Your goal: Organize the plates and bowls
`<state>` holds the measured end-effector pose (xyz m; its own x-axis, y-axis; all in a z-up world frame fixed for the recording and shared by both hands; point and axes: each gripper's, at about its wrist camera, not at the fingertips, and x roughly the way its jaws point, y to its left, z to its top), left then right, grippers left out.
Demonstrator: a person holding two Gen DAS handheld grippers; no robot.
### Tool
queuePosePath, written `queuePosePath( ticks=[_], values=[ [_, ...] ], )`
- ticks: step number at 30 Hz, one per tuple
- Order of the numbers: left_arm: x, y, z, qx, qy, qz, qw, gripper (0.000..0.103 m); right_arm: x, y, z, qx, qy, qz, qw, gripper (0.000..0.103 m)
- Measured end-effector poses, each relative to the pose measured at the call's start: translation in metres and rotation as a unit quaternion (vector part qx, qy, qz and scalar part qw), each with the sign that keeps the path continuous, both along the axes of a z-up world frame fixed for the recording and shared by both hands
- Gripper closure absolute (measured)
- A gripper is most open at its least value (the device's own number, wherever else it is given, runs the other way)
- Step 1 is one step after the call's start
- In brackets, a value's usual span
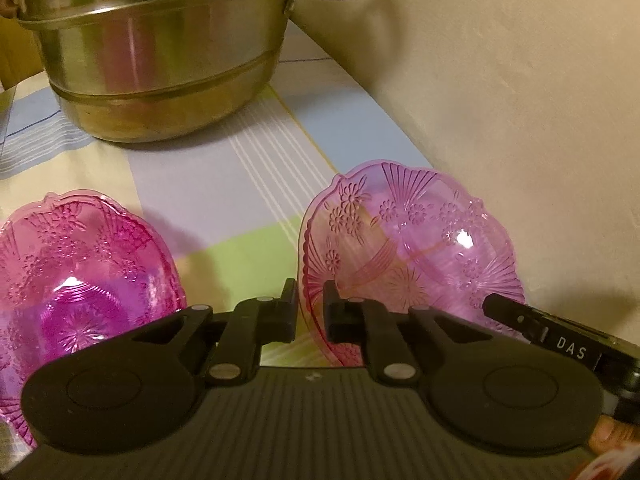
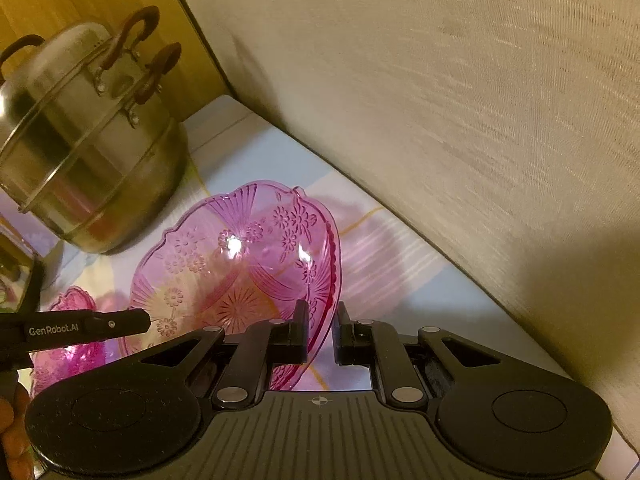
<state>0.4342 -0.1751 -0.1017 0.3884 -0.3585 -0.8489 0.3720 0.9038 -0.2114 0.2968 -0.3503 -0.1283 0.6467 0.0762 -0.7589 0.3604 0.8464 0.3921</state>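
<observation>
1. Pale textured wall (image 2: 460, 100) runs along the far right side of a table under a pastel checked tablecloth (image 1: 208, 168), meeting it at a straight edge.
2. One transparent pink plastic bowl with pressed flower patterns (image 1: 412, 248) sits tilted near that wall, held at two places on its rim.
3. In the left wrist view, the left gripper (image 1: 310, 312) has its jaws closed to a narrow slit, with the bowl's left rim pinched between them.
4. In the right wrist view, the right gripper (image 2: 323, 332) is likewise clamped on the bowl's right rim.
5. A second pink patterned bowl (image 1: 80, 280) rests on the cloth to the left, apart from the first.
6. Two pink bowls show in all.
7. One large stainless steel steamer pot with brown handles (image 1: 160, 52) stands farther back; bare cloth lies between it and the bowls.
</observation>
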Motion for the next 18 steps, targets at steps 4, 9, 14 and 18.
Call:
queuePosePath(
  ticks=[4,9,14,18],
  values=[
    [-0.006,0.009,0.009,-0.003,-0.006,0.005,1.0000,0.092,-0.005,0.004,0.009,-0.004,-0.010,0.006,1.000,0.091],
    [-0.016,0.021,0.026,-0.007,-0.017,0.013,0.9997,0.092,-0.010,0.014,0.025,-0.011,-0.022,0.015,1.000,0.091],
    [-0.031,0.037,0.046,-0.011,-0.030,0.021,0.9993,0.092,-0.017,0.027,0.041,-0.016,-0.034,0.025,0.999,0.091],
    [-0.044,0.052,0.060,-0.011,-0.040,0.032,0.9986,0.092,-0.020,0.038,0.053,-0.017,-0.043,0.036,0.998,0.091]
  ],
)
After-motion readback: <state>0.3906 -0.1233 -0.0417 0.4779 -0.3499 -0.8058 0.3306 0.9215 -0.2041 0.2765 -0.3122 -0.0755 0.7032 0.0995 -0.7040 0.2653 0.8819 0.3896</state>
